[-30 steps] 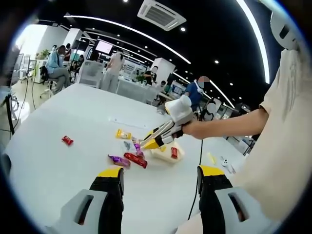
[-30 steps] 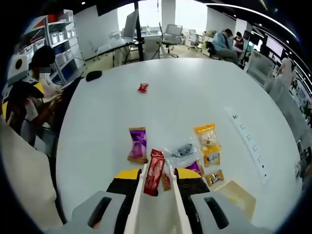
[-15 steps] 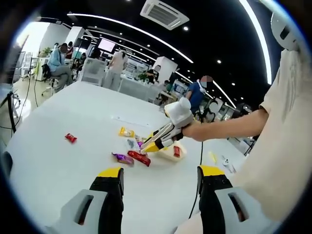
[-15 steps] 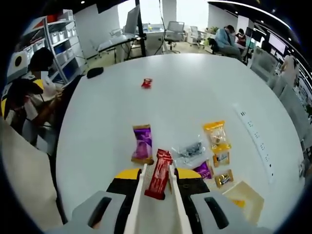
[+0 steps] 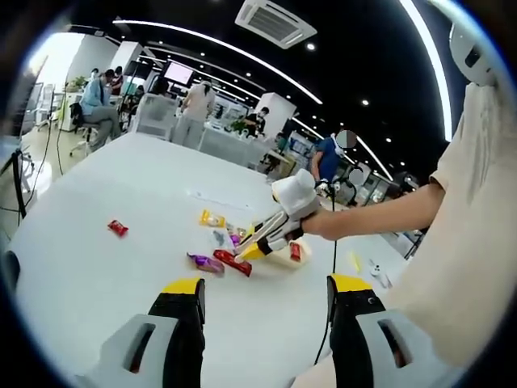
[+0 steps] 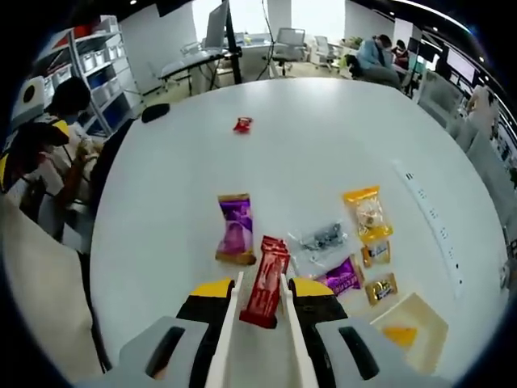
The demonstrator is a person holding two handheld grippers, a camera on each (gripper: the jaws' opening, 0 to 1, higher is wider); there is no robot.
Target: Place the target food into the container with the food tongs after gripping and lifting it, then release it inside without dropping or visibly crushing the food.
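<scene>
Right now the right gripper (image 6: pixel 261 289) holds a pair of white food tongs (image 6: pixel 229 323) between its yellow-tipped jaws, and the tong blades run forward on either side of a red snack bar (image 6: pixel 265 271), a long, flat, glossy red wrapper with crimped ends and pale print along it; whether the blades press it or it is clear of the white table (image 6: pixel 161 186) I cannot tell. Just ahead and left of the tong tips lies a purple packet (image 6: pixel 235 239); ahead and right sit a clear packet (image 6: pixel 321 238), an orange packet (image 6: pixel 368 214) and a smaller purple one (image 6: pixel 344 276). Further right and nearer is the pale container (image 6: pixel 412 322), with something orange inside. A small red candy (image 6: pixel 241 124) lies far ahead. In the left gripper view, the left gripper (image 5: pixel 265 291) hangs above the table with jaws spread and nothing between them, well back from the snacks, while the right gripper (image 5: pixel 260 239) reaches in from the right, tongs down at the red bar (image 5: pixel 233 262).
</scene>
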